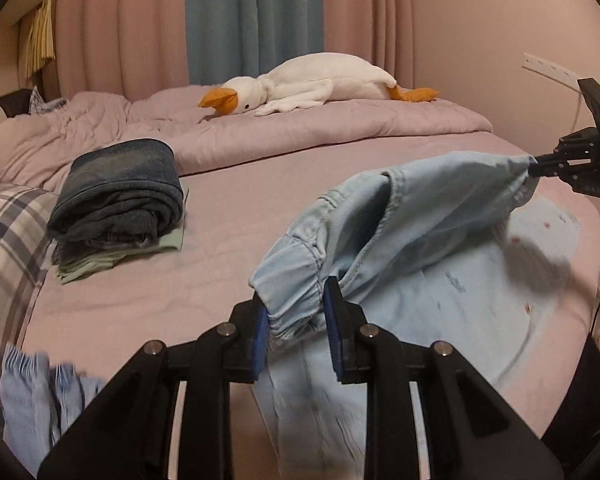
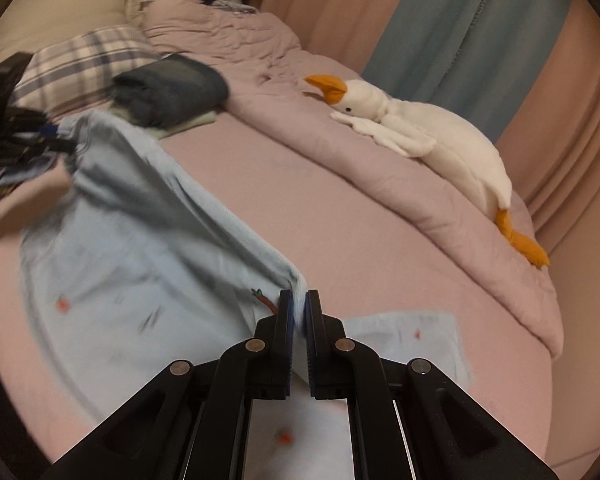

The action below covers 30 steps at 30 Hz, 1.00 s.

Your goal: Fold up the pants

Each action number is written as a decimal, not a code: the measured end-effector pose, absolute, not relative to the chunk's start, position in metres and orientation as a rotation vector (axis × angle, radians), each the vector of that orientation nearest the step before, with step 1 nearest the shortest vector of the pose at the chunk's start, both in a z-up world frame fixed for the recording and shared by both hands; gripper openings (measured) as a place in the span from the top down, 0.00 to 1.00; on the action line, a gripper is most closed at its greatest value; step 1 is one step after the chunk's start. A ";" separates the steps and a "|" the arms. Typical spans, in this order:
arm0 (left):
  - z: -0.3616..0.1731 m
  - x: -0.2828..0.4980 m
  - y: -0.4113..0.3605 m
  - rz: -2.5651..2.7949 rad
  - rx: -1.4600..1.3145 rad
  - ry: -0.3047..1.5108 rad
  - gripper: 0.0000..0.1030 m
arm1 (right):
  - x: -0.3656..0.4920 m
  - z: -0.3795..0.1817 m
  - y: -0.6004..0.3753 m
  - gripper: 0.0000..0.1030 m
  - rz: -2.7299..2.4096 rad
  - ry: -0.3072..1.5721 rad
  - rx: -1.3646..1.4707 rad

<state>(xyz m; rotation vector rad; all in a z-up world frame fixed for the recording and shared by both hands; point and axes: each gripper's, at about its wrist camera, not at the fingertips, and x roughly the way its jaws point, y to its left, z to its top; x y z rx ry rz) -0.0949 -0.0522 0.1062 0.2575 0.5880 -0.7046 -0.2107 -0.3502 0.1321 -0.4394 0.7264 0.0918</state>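
Light blue pants (image 1: 400, 232) with small orange prints hang stretched above the pink bed (image 1: 220, 240), lifted between both grippers. My left gripper (image 1: 296, 312) is shut on the gathered elastic waistband at one end. My right gripper (image 2: 299, 304) is shut on the fabric edge at the other end; it also shows in the left wrist view (image 1: 540, 168) at the right. In the right wrist view the pants (image 2: 140, 240) run from my fingers toward the left gripper (image 2: 56, 136) at the far left. The lower part of the pants lies blurred on the bed.
A stack of folded clothes with dark jeans on top (image 1: 120, 196) sits on the bed's left side. A white plush goose (image 1: 312, 80) lies on the rumpled quilt at the back. A plaid pillow (image 1: 8, 232) is at left. Another light blue garment (image 1: 40, 396) lies at lower left.
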 end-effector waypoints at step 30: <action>0.068 -0.176 -0.056 -0.720 0.214 0.630 0.53 | -0.262 0.047 -0.360 0.89 0.226 0.848 -0.086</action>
